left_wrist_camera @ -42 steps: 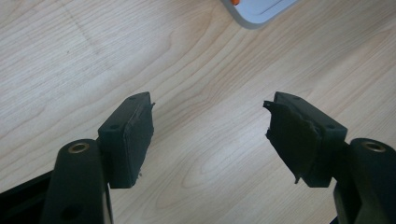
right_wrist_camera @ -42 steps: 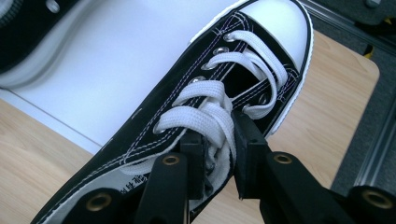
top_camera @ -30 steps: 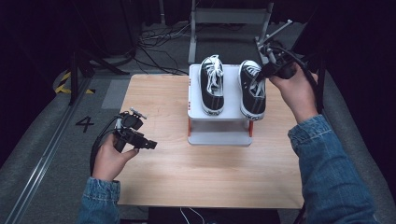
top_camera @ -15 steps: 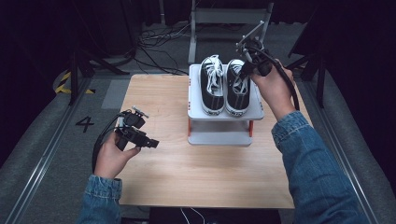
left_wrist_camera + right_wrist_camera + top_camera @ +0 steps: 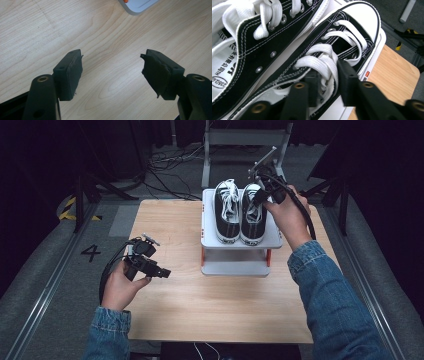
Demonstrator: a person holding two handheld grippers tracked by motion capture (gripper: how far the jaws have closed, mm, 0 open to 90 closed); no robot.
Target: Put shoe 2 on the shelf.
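wood table (image 5: 200,305) | grey rack (image 5: 235,265): two sneakers | right gripper (image 5: 328,82) fingers easing open around right sneaker (image 5: 252,215) laces | left gripper (image 5: 112,72) fingers apart

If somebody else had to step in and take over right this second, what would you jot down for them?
Left gripper: open, holding nothing, hovering over the bare left part of the wooden table.
Right gripper: at the right shoe, jaws on either side of its white laces; they have just been opening, so no firm grip.
Things: both black-and-white shoes sit side by side on top of the small grey rack; the left shoe is beside the right one.
Done: the right shoe has been brought in next to its partner.
Left: probably let go fully and draw the right gripper back.
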